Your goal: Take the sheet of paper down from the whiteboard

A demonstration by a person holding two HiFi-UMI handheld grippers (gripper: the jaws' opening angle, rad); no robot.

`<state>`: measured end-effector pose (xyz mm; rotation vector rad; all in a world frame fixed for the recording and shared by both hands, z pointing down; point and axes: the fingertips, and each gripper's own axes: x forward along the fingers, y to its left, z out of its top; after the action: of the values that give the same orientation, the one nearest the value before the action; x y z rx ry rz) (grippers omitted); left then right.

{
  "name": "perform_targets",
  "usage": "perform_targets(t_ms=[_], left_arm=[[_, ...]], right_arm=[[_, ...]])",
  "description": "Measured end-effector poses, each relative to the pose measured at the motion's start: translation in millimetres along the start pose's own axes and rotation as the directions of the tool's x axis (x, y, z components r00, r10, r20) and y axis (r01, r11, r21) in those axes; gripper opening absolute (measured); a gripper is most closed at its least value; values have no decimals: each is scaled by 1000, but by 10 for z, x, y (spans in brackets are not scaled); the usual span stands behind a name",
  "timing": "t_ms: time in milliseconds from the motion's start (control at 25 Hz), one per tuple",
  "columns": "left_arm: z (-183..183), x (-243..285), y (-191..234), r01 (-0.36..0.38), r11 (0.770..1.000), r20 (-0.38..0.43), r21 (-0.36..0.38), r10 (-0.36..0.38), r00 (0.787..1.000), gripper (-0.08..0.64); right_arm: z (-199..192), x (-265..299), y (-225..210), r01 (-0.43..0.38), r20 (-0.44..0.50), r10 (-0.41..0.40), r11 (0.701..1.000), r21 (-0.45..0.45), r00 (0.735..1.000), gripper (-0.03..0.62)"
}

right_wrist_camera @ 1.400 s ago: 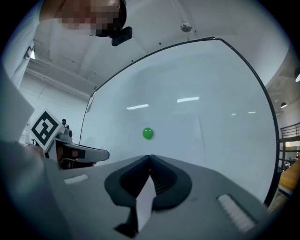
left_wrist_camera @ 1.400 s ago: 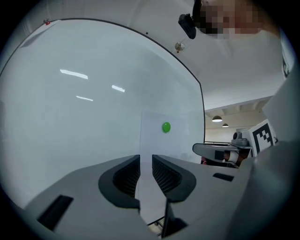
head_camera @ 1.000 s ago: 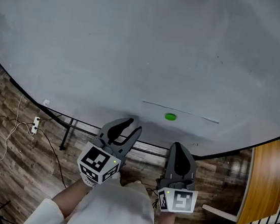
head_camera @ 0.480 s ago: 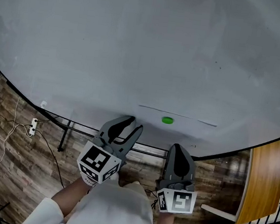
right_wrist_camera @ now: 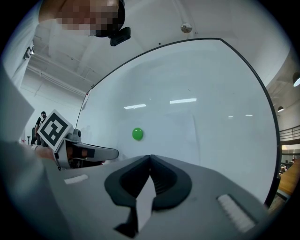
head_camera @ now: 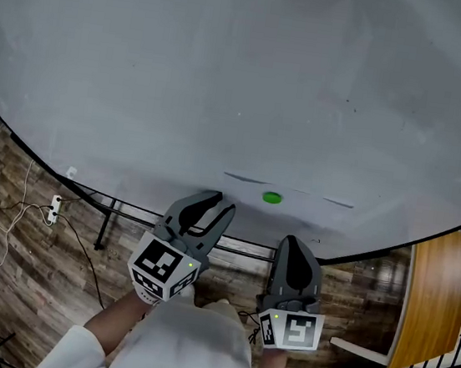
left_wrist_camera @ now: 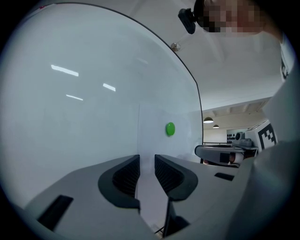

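A white sheet of paper (left_wrist_camera: 164,140) hangs flat on the whiteboard (head_camera: 228,78), pinned near its top by a round green magnet (head_camera: 272,197). In the head view the sheet shows only as a thin line beside the magnet. My left gripper (head_camera: 211,203) points level at the board just left of the magnet. Its jaws are closing but still wide, with nothing between them, and the sheet's left edge lines up with their gap (left_wrist_camera: 146,161). My right gripper (head_camera: 295,245) is shut and empty, below and right of the magnet (right_wrist_camera: 137,133), short of the paper (right_wrist_camera: 173,136).
A wooden table (head_camera: 440,291) stands at the right. On the plank floor at the left lie a power strip (head_camera: 57,205) and loose cables. The board's dark stand legs (head_camera: 112,222) run under its lower edge.
The head view has drifted slightly, so the magnet sits a touch lower and further left. Both grippers stay where they were.
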<state>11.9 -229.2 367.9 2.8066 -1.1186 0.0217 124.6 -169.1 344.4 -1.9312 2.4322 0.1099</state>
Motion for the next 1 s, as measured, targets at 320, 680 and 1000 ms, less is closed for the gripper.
perform_targets(t_ms=[320,680,1000], left_arm=[[15,15,90,-41,999,13,10,41,999,8],[-18,-19,88,-33,999,13,-33,34,999,5],[0,-65,59,-32,999,22,-29,33,999,5]], right_arm=[[-18,85,31,-19,-4,19,1000,0,1000,11],[57,161,110,-46,5,46,999,-23,999,11],[191,231,201,-47,22,49,997,-65,999,52]])
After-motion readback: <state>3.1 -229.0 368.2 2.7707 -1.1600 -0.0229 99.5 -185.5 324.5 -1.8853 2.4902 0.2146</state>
